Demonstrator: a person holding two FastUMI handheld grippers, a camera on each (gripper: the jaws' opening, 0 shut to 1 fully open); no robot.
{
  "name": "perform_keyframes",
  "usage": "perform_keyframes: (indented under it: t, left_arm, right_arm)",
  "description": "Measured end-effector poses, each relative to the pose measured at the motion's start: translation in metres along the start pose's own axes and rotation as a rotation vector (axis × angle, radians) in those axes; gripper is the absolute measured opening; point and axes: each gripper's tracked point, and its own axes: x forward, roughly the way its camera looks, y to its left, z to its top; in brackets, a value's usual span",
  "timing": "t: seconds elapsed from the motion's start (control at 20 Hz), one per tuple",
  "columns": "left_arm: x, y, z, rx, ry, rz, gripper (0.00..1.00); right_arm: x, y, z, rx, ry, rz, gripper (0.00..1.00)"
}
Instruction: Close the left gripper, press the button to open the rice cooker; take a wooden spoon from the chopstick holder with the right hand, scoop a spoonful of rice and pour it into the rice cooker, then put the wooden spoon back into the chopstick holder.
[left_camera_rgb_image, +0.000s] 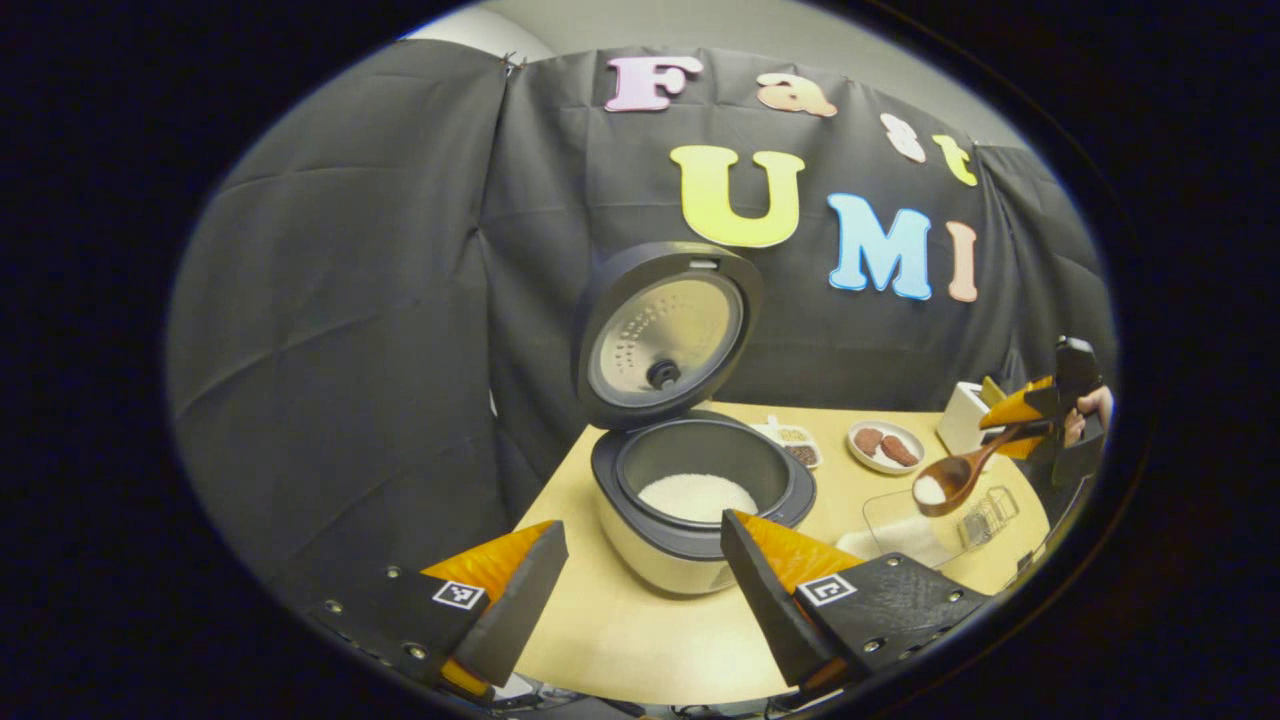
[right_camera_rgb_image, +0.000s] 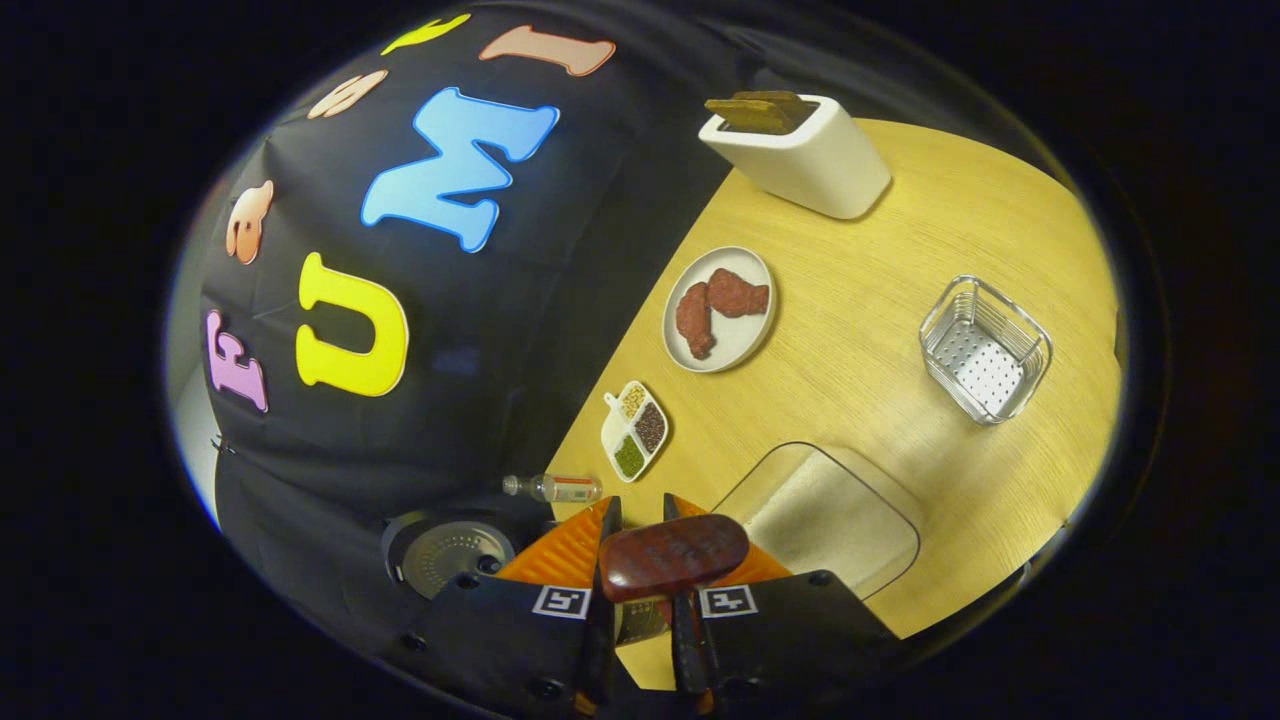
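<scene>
The rice cooker (left_camera_rgb_image: 690, 520) stands open with its lid (left_camera_rgb_image: 665, 335) raised, and white rice lies in its pot. My left gripper (left_camera_rgb_image: 640, 590) is open just in front of it, holding nothing. Far right, my right gripper (left_camera_rgb_image: 1008, 430) is shut on the wooden spoon (left_camera_rgb_image: 955, 480), whose bowl carries a little rice above the clear rice container (left_camera_rgb_image: 900, 530). In the right gripper view the spoon's handle end (right_camera_rgb_image: 672, 555) is clamped in my right gripper (right_camera_rgb_image: 638, 508), beside the rice container (right_camera_rgb_image: 820, 510). The white chopstick holder (right_camera_rgb_image: 800, 150) stands at the table's far end.
A plate with brown food (right_camera_rgb_image: 720, 310), a small divided dish of grains (right_camera_rgb_image: 637, 430) and a clear perforated basket (right_camera_rgb_image: 985, 347) sit on the wooden table (right_camera_rgb_image: 870, 260). A small bottle (right_camera_rgb_image: 555, 488) lies near the cooker lid (right_camera_rgb_image: 445, 550). Black cloth walls the back.
</scene>
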Motion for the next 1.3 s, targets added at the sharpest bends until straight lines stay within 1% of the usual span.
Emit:
perform_keyframes:
  t: [0.15,0.2,0.25,0.3,0.35,0.4,0.45,0.5,0.55,0.75,0.9,1.0,1.1,1.15,1.3]
  left_arm:
    - [-0.006,0.008,-0.005,-0.001,0.007,0.019,0.97]
    - [-0.008,0.010,-0.008,-0.006,0.008,0.022,0.97]
    - [-0.009,0.012,-0.010,-0.011,0.011,0.027,0.97]
    - [-0.011,0.017,-0.014,-0.020,0.016,0.033,0.97]
    - [-0.012,0.021,-0.017,-0.033,0.019,0.038,0.97]
    - [-0.012,0.023,-0.019,-0.042,0.022,0.044,0.97]
    - [-0.011,0.025,-0.020,-0.047,0.023,0.052,0.97]
    - [-0.013,0.029,-0.021,-0.049,0.023,0.060,0.97]
    - [-0.014,0.032,-0.021,-0.049,0.023,0.067,0.97]
    - [-0.012,0.046,-0.034,-0.061,0.038,0.096,0.97]
    - [-0.010,0.061,-0.040,-0.089,0.051,0.120,0.97]
    - [-0.008,0.071,-0.047,-0.110,0.059,0.137,0.97]
    - [-0.006,0.082,-0.051,-0.122,0.069,0.157,0.97]
    - [-0.005,0.088,-0.052,-0.128,0.072,0.168,0.97]
    - [0.002,0.101,-0.059,-0.144,0.088,0.197,0.97]
  right_arm:
    - [0.005,0.036,-0.005,0.010,0.028,0.064,0.25]
    - [0.006,0.048,-0.008,0.015,0.041,0.087,0.25]
    - [0.009,0.060,-0.011,0.019,0.056,0.104,0.22]
    - [0.012,0.070,-0.014,0.020,0.068,0.118,0.25]
    - [0.016,0.080,-0.016,0.021,0.074,0.131,0.22]
    - [0.022,0.090,-0.020,0.019,0.083,0.143,0.25]
    - [0.026,0.101,-0.024,0.015,0.095,0.157,0.25]
    - [0.030,0.113,-0.029,0.008,0.107,0.170,0.21]
    - [0.036,0.124,-0.032,-0.002,0.117,0.181,0.25]
    - [0.061,0.166,-0.054,-0.064,0.171,0.218,0.25]
    - [0.085,0.188,-0.078,-0.130,0.208,0.221,0.25]
    - [0.105,0.195,-0.095,-0.182,0.231,0.209,0.25]
    - [0.124,0.196,-0.111,-0.244,0.259,0.191,0.25]
    - [0.134,0.193,-0.117,-0.272,0.264,0.176,0.21]
    - [0.158,0.184,-0.127,-0.352,0.273,0.129,0.21]
